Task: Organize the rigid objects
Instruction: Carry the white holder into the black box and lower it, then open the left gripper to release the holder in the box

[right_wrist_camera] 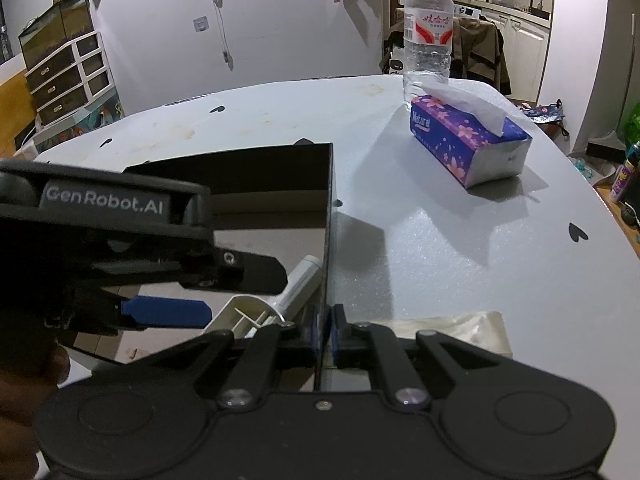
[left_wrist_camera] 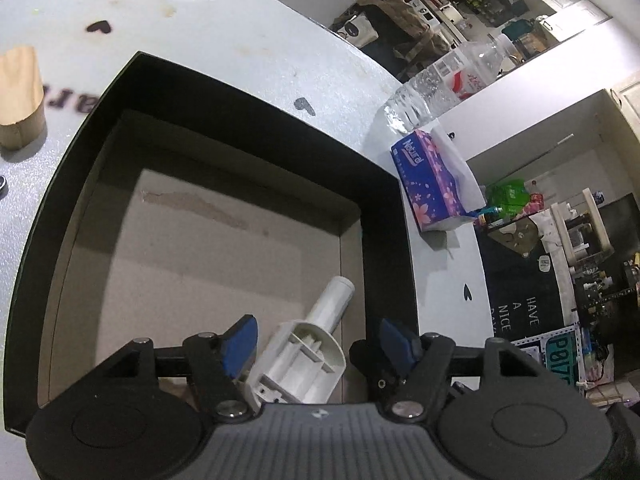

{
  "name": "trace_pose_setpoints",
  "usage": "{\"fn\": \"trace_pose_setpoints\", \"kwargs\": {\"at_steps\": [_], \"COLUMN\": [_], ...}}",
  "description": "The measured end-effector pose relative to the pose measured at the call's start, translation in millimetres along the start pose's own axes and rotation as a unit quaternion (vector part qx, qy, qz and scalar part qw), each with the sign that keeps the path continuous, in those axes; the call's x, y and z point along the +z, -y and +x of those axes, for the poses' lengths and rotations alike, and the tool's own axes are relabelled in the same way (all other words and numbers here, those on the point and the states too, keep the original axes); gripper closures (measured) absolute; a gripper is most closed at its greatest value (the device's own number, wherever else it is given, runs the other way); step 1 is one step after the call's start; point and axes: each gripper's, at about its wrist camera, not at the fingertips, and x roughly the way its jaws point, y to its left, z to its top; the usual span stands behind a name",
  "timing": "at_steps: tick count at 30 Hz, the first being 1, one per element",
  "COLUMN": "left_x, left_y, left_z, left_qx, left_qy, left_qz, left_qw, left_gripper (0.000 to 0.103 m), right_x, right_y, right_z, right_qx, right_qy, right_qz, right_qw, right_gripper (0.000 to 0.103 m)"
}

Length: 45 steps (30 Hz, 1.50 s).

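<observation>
1. The white plastic part [left_wrist_camera: 304, 352], a ribbed housing with a round tube sticking out, lies on the floor of the black box [left_wrist_camera: 248, 120], close to the box's right wall and near corner.
2. The left gripper [left_wrist_camera: 316, 340] hangs over the part with its blue pads [left_wrist_camera: 240, 344] spread. The left pad sits right against the housing and the right pad stands clear, so the part looks released rather than held.
3. The right gripper [right_wrist_camera: 326, 334] is closed on the box's thin right wall near that same corner, steadying the box.
4. To finish the step well, I would lift the left gripper straight up, pads kept wide so they do not snag the ribs or tube, and keep the right pinch firm so the light box does not slide.
5. The box sits on a pale table [right_wrist_camera: 440, 240] printed with small black hearts and marked by faint stains.
6. Past the box's far right corner lies a purple tissue pack [right_wrist_camera: 468, 136], with a clear water bottle [right_wrist_camera: 428, 28] standing just behind it near the table's far edge.
7. A tan paper piece [left_wrist_camera: 20, 96] lies beyond the box's left side.
8. Around the table is a dim, cluttered room with white walls, a drawer unit and kitchen shelving.
</observation>
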Motion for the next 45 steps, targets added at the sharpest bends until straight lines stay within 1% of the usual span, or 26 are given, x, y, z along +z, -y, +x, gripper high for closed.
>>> {"fn": "trace_pose_setpoints", "kwargs": {"at_steps": [7, 11, 16, 19, 22, 24, 27, 28, 29, 30, 33, 37, 41, 45], "left_x": [-4.4, -5.2, -3.5, -2.8, -2.8, -3.0, -4.3, -4.7, -5.3, -6.2, -10.6, -14.1, -17.2, -20.9], "left_y": [1.9, 1.1, 1.6, 3.9, 6.2, 7.3, 7.9, 7.8, 7.5, 8.2, 8.7, 2.2, -7.6, -20.9], "left_z": [6.6, 8.7, 2.5, -3.5, -11.5, -18.2, -32.9, -38.4, -44.9, -49.7, -68.4, -91.8, -110.1, -123.9], "left_qx": [-0.009, -0.027, -0.031, -0.023, -0.010, 0.004, 0.018, 0.020, 0.011, 0.016, 0.038, 0.059, 0.093, 0.119], "left_qy": [-0.030, -0.041, -0.032, -0.018, -0.002, 0.012, 0.035, 0.042, 0.046, 0.052, 0.085, 0.118, 0.150, 0.168], "left_qz": [0.006, -0.002, -0.002, 0.009, 0.029, 0.045, 0.071, 0.079, 0.087, 0.093, 0.122, 0.144, 0.151, 0.152], "left_qw": [0.9995, 0.9988, 0.9990, 0.9995, 0.9995, 0.9989, 0.9967, 0.9958, 0.9950, 0.9941, 0.9882, 0.9807, 0.9727, 0.9666], "left_gripper": [0.032, 0.031, 0.029, 0.024, 0.017, 0.007, 0.004, 0.004, 0.002, 0.000, 0.000, 0.000, 0.000, 0.000], "right_x": [-0.3, -1.3, -1.2, -1.2, -1.3, -1.5, -2.7, -2.7, -2.8, -2.9, -2.7, -2.4, -2.8, -3.1], "right_y": [0.3, 0.9, 0.7, 0.9, 0.8, 1.7, 2.4, 2.0, 2.2, 2.1, 2.3, 3.3, 4.3, 4.2], "right_z": [0.1, 0.2, 0.2, -0.1, -0.1, -0.2, -1.1, -1.2, -1.3, -1.6, -2.0, -2.3, -2.4, -2.9], "right_qx": [0.000, 0.001, 0.002, 0.002, 0.002, 0.002, 0.005, 0.004, 0.004, 0.004, 0.004, 0.003, 0.003, 0.002], "right_qy": [0.000, -0.001, -0.002, -0.002, -0.001, -0.001, 0.001, 0.001, 0.001, 0.001, 0.002, 0.002, 0.003, 0.003], "right_qz": [0.000, 0.003, 0.004, 0.005, 0.005, 0.007, 0.010, 0.009, 0.010, 0.011, 0.014, 0.017, 0.022, 0.022], "right_qw": [1.000, 1.000, 1.000, 1.000, 1.000, 1.000, 1.000, 1.000, 1.000, 1.000, 1.000, 1.000, 1.000, 1.000], "right_gripper": [0.096, 0.096, 0.096, 0.096, 0.096, 0.096, 0.095, 0.095, 0.095, 0.095, 0.095, 0.096, 0.096, 0.096]}}
